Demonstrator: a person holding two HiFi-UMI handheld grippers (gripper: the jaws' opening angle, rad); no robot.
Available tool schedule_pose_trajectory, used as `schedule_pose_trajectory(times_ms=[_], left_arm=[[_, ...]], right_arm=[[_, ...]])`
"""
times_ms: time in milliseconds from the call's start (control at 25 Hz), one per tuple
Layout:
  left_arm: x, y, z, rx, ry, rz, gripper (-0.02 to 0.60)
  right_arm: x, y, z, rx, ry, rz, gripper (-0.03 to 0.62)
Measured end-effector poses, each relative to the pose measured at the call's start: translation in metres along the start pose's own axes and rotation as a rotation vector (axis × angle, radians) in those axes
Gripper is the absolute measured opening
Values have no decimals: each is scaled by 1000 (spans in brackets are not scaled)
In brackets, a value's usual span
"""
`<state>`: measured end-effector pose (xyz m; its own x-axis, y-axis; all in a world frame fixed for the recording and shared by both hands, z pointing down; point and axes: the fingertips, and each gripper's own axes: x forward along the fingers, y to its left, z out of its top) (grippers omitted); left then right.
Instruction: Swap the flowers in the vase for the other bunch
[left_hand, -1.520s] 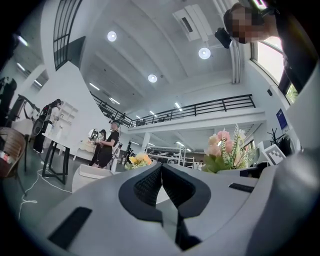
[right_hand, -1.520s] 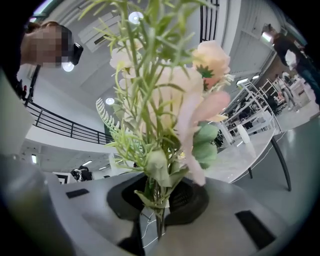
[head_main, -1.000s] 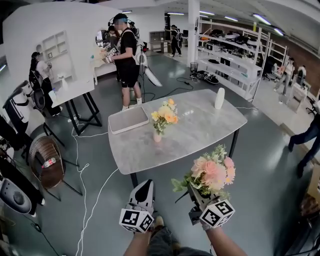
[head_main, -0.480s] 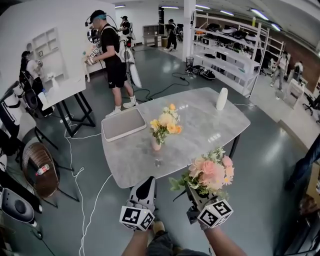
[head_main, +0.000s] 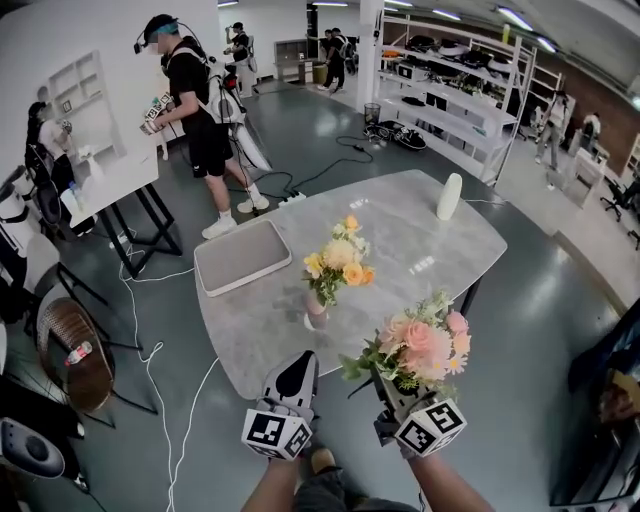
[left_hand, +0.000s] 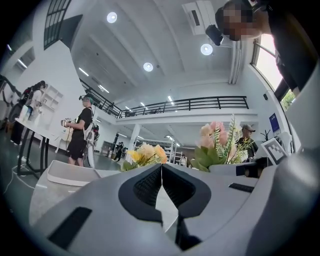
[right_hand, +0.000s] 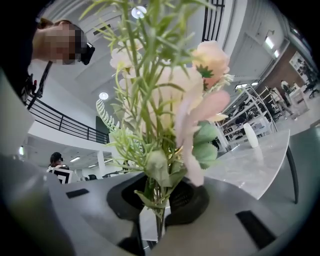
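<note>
At the far left of the head view a person in black stands on the floor beyond the tabletop. The tabletop's left end carries a flat grey tray. Near its middle stands the small vase, with the yellow and orange flowers upright in it.

Off the near edge we hold the left gripper. Its jaws are clenched together on nothing, which the left gripper view shows plainly, while the head view gives only their tapered tip. That level view also sets the yellow and orange flowers right above the jaws, with the tray low at its left.

Further right, the right gripper has its jaws grasping the pink bunch, which stands blooms-up in the air by the tabletop's near edge. From above we see the blooms covering the grip — only the right gripper view shows the green stems pinched between the jaws.

At the tabletop's far right end stands a white bottle-like container. We find it in the head view and the right gripper view, not in the left gripper view.
</note>
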<state>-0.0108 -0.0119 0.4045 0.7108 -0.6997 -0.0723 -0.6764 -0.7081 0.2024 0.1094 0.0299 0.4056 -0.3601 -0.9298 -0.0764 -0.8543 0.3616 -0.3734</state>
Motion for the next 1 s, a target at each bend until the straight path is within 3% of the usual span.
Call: schedule_pose_trajectory(times_ms=[280, 640, 1000], left_arm=[[17, 38, -8, 3, 28, -57, 15], [45, 52, -35, -25, 63, -104, 15], [66, 65, -59, -15, 99, -89, 15]], right_arm=[[39, 1, -18, -9, -1, -39, 64], [55, -12, -28, -41, 4, -76, 64], [61, -29, -33, -64, 17, -87, 64]])
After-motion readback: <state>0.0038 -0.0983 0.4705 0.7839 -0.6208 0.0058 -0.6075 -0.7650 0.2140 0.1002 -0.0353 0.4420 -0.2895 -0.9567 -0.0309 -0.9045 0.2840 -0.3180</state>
